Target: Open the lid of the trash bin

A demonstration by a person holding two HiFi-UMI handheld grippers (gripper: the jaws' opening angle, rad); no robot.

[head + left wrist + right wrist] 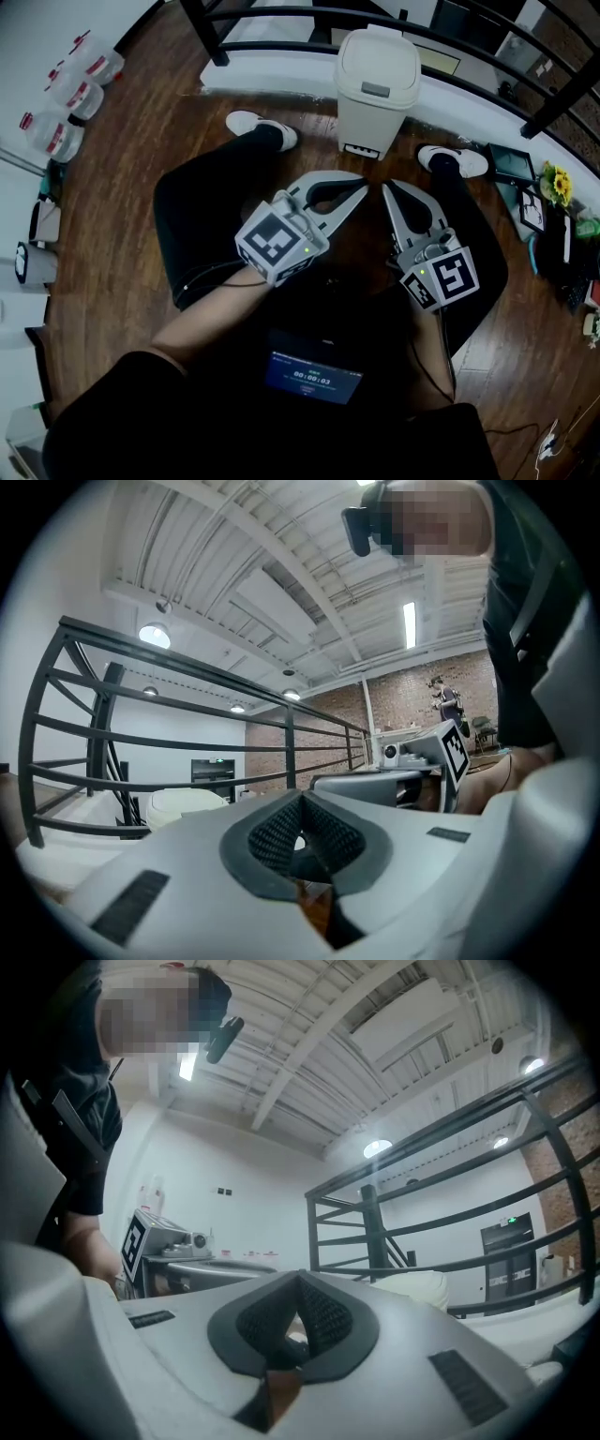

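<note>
A cream trash bin (pixel 378 80) stands on the wood floor by the railing, lid down, a pedal (pixel 362 150) at its base. It also shows low in the left gripper view as the bin (pixel 187 803) and in the right gripper view as the bin (pixel 412 1283). My left gripper (pixel 359 192) is shut and empty, held over the person's lap a short way in front of the bin. My right gripper (pixel 387 191) is beside it, also shut and empty. Both point toward the bin without touching it. The jaws meet in each gripper view (pixel 305 841) (pixel 295 1321).
A black railing (pixel 309 14) runs behind the bin. The person's legs and white shoes (pixel 258 125) (pixel 457 160) flank it. Water bottles (pixel 70 94) lie at the left; picture frames and flowers (pixel 530 187) at the right. A lit screen (pixel 314 377) rests on the lap.
</note>
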